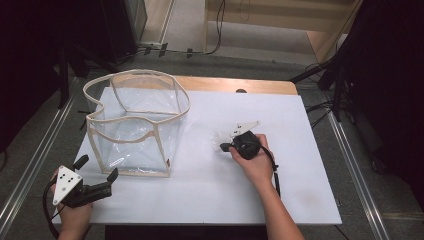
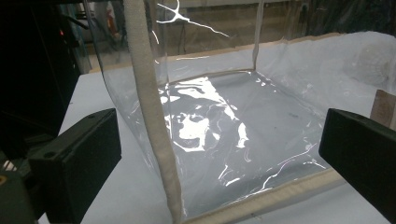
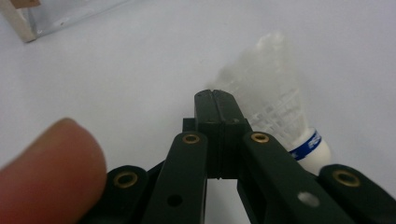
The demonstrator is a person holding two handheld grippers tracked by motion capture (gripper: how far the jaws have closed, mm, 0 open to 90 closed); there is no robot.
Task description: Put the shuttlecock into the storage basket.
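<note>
I count one clear plastic bag (image 1: 137, 122) with cloth edging, one white shuttlecock (image 3: 280, 112), one white table (image 1: 300, 200), and two black grippers, a left one (image 1: 97, 172) and a right one (image 1: 227, 146).

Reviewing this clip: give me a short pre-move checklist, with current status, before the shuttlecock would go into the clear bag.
1. Clear bag stands upright with its mouth open: ok.
2. Left hand-held gripper is open, near the bag's front corner seam, gripping nothing: ok.
3. Right hand-held gripper jaws are pressed together: ok as shut.
4. Shuttlecock actually held: not ok; it lies on the table beside the shut jaws, not between them.
5. Table between shuttlecock and bag free of obstacles: ok.
6. Bag steady enough to take a drop: cannot tell; nothing holds it.
</note>
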